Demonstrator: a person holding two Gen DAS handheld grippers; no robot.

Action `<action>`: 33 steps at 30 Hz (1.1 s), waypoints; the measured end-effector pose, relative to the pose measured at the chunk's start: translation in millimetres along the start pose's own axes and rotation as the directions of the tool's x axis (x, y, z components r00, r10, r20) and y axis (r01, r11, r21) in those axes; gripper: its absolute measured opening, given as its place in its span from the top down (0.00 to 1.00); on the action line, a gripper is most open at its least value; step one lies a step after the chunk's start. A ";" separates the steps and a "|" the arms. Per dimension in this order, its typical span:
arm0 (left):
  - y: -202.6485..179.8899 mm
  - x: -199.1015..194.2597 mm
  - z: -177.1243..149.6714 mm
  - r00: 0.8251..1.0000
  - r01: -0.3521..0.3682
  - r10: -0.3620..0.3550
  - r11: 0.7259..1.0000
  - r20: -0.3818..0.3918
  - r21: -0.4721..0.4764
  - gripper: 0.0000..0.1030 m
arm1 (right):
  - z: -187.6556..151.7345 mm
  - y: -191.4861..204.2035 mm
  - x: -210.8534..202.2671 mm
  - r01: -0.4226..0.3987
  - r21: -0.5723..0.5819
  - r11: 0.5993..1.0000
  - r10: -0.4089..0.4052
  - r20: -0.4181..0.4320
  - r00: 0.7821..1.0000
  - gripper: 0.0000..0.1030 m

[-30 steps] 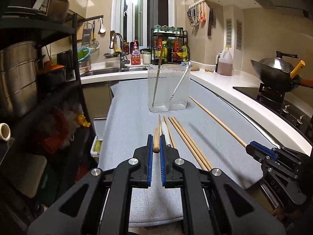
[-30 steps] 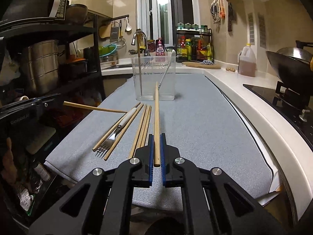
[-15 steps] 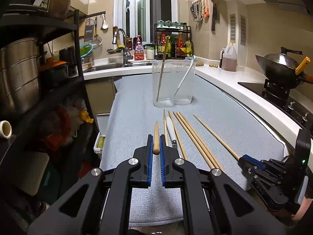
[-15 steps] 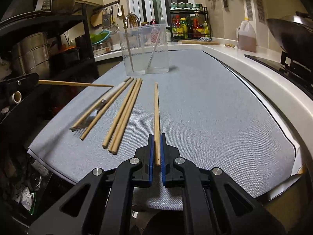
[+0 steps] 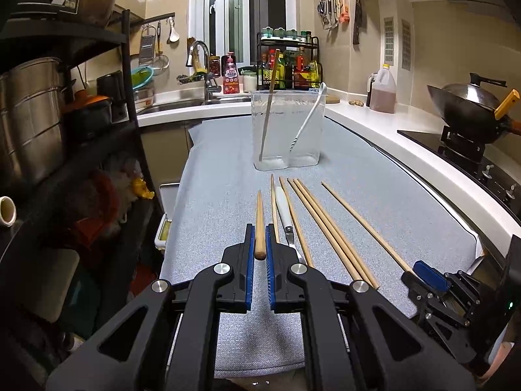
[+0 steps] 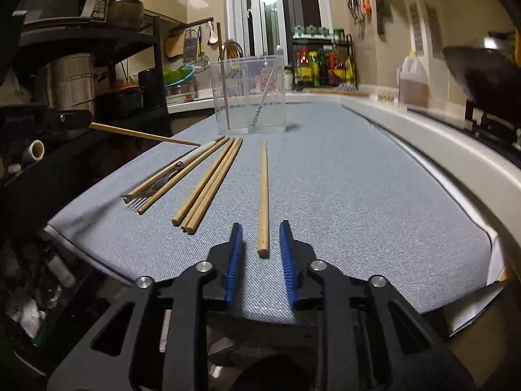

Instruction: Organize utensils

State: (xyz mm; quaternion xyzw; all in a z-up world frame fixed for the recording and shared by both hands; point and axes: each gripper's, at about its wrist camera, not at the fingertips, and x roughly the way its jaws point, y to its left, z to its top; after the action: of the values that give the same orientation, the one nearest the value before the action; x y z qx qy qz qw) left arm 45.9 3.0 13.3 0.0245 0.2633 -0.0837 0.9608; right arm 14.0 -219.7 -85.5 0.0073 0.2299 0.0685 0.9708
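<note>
Between the blue pads of the left hand-held gripper [image 5: 259,254], one wooden chopstick [image 5: 259,224] is clamped near its thick end, tip pointing ahead and lifted off the grey mat [image 5: 224,163]. Just right of that gripper lie two thin chopsticks flanking a white-handled fork [image 5: 284,210], then a bundle of three chopsticks [image 5: 329,231], all on the mat.

Right hand-held gripper [image 6: 262,247]: jaws spread, holding nothing. A lone chopstick [image 6: 263,195] lies flat on the mat between and ahead of its pads, thick end nearest, touching neither pad as far as can be seen. Left of it sit the bundle of three and the fork group.

Far ahead of both grippers stands the clear divided container [image 5: 286,130] on the worktop, one chopstick upright in its left compartment, a white-handled utensil leaning in the right one.

Risks, as judged from here:
- Left grip sits near the chopstick's end, so the long free tip may swing or droop and strike the container rim rather than drop inside.
- Tall, light container could tip or slide if struck.
- Round chopstick before the open right gripper may roll when pads close unevenly, or be pushed off the near mat edge.
- Wrong compartment is possible; the divider is hard to see through the clear wall.
</note>
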 end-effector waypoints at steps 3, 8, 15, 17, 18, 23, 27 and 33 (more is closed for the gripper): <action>-2.8 0.6 -1.5 1.000 -0.005 0.005 1.000 -0.007 0.003 0.94 | 5.7 -3.0 2.1 -0.007 -0.005 1.000 0.007 -0.017 1.000 0.94; -2.7 -7.1 5.0 1.000 -0.009 0.009 1.000 0.015 0.000 0.94 | 23.9 -5.0 -16.0 -0.007 0.008 1.000 0.007 0.002 1.000 0.94; -3.5 -16.4 24.0 0.998 0.001 -0.002 1.000 0.068 0.010 0.94 | 53.4 -3.5 -33.7 -0.022 -0.001 1.000 0.022 0.078 0.997 0.94; -4.8 -19.9 32.8 0.996 0.008 -0.010 1.000 0.087 0.017 0.94 | 64.7 -2.6 -34.9 -0.023 -0.001 1.000 0.023 0.085 0.996 0.94; -5.6 -21.3 36.5 0.995 0.010 -0.012 1.000 0.097 0.022 0.94 | 72.1 -2.0 -35.8 -0.027 -0.002 1.000 0.027 0.092 0.995 0.94; -5.9 -21.4 57.5 0.992 0.009 -0.015 0.999 0.126 0.051 0.94 | 110.0 0.6 -36.6 -0.028 -0.012 1.000 0.029 0.117 0.993 0.94; -1.0 -17.9 65.9 0.992 0.020 -0.025 0.999 0.125 0.042 0.94 | 135.3 1.6 -34.3 -0.038 -0.016 0.999 0.040 0.125 0.991 0.94; 7.9 -10.9 82.4 0.992 0.055 -0.056 0.998 0.112 0.016 0.94 | 155.4 1.6 -26.4 -0.041 -0.043 0.998 0.046 0.132 0.990 0.94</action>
State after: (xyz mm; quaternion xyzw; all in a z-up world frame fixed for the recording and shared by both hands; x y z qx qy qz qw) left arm 79.4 4.9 89.7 0.0185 0.2088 -0.1132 0.9712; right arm 60.0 -219.0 65.3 -0.0026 0.1630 0.0937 0.9822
